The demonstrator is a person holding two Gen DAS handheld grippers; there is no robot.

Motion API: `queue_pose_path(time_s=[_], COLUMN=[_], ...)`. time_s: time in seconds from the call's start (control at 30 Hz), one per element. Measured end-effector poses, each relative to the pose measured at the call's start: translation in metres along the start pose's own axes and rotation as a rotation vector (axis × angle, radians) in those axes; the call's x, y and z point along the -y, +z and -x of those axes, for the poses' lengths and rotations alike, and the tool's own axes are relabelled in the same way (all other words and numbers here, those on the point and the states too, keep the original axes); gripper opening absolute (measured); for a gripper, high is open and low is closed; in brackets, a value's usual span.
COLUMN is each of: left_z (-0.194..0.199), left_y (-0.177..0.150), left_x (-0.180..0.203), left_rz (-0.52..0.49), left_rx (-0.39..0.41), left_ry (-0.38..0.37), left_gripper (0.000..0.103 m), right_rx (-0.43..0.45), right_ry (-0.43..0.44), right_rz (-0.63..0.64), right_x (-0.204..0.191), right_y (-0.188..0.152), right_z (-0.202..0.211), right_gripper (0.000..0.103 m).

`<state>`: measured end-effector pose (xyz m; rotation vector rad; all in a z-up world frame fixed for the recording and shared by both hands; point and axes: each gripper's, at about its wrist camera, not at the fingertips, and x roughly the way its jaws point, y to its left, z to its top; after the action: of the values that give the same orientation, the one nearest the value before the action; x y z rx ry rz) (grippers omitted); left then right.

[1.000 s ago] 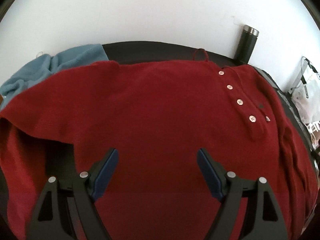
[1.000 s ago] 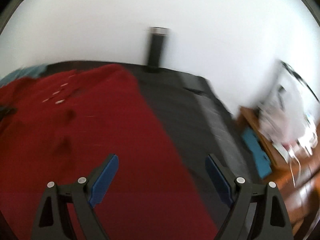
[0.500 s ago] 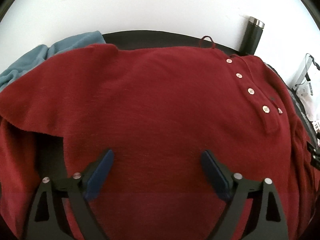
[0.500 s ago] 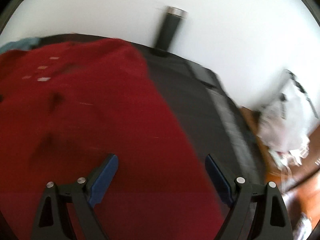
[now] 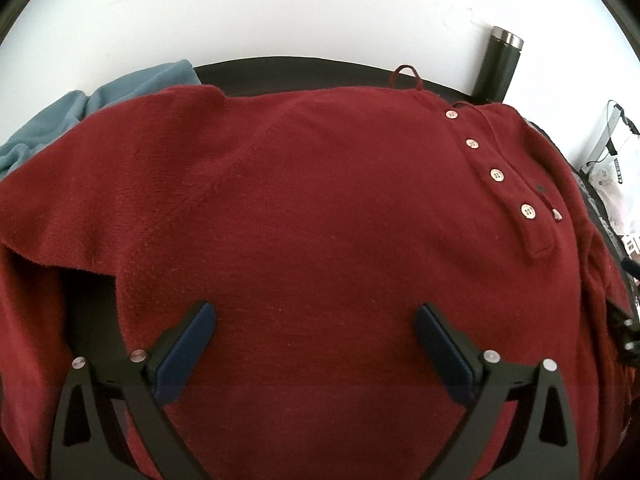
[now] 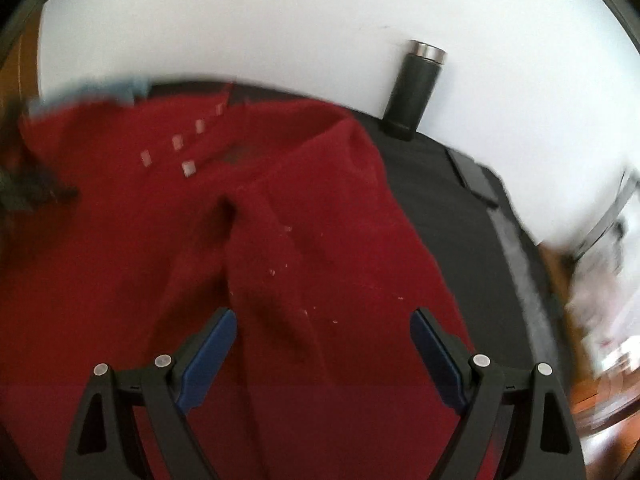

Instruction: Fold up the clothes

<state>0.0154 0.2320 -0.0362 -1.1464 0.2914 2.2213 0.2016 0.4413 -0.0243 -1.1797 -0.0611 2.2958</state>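
Our left tool (image 5: 314, 326) is opening, blue pads (image 5: 184, 354) spread with nothing pinched, over the red knit sweater (image 5: 320, 208). Right tool (image 6: 323, 334) also spread wide, empty, above a rumpled sleeve fold. The sweater lies spread on the black counter (image 6: 452, 216), fuzzy weave, four pale buttons (image 5: 496, 175). Blue-grey cloth (image 5: 120, 92) at the far left, dark cylindrical flask (image 5: 500, 66) against the white wall (image 5: 320, 8).

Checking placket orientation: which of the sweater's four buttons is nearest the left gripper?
The lowest button, at the placket's closed bottom end on the red sweater; the other three run up toward the collar.
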Motion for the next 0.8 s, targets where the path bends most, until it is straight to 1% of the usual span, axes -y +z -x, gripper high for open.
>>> queue_pose_path(time_s=[0.03, 0.1, 0.13, 0.23, 0.3, 0.4, 0.5, 0.67, 0.73, 0.8], left_z=[0.000, 0.000, 0.001, 0.002, 0.003, 0.003, 0.002, 0.003, 0.002, 0.001], left_y=[0.000, 0.000, -0.001, -0.002, -0.002, -0.003, -0.002, -0.003, -0.003, -0.002], left_x=[0.001, 0.001, 0.001, 0.001, 0.001, 0.002, 0.002, 0.002, 0.003, 0.005], left_rz=[0.000, 0.000, 0.001, 0.002, 0.002, 0.001, -0.002, -0.009, -0.016, -0.025], left_rx=[0.000, 0.000, -0.001, -0.001, -0.001, -0.001, -0.003, -0.008, -0.010, -0.014], left_ry=[0.000, 0.003, 0.005, 0.006, 0.007, 0.009, 0.012, 0.021, 0.028, 0.037], left_gripper=[0.101, 0.101, 0.101, 0.101, 0.101, 0.101, 0.102, 0.102, 0.102, 0.102], right_rx=[-0.016, -0.018, -0.024, -0.040, -0.051, -0.056, -0.054, -0.081, -0.100, -0.117], right_ry=[-0.017, -0.020, -0.049, -0.207, -0.287, -0.359, -0.428, -0.483, -0.482, -0.438], right_rz=[0.017, -0.013, -0.032, -0.085, -0.133, -0.230, -0.294, -0.358, -0.388, -0.389], right_x=[-0.004, -0.002, 0.003, 0.023, 0.046, 0.084, 0.119, 0.174, 0.191, 0.198], right_y=[0.000, 0.001, 0.001, -0.001, -0.005, -0.012, -0.014, -0.007, -0.004, -0.001], right_z=[-0.007, -0.012, -0.013, -0.018, -0.021, -0.019, -0.016, -0.034, -0.040, -0.047], right_gripper=[0.089, 0.089, 0.089, 0.089, 0.089, 0.089, 0.089, 0.089, 0.089, 0.089])
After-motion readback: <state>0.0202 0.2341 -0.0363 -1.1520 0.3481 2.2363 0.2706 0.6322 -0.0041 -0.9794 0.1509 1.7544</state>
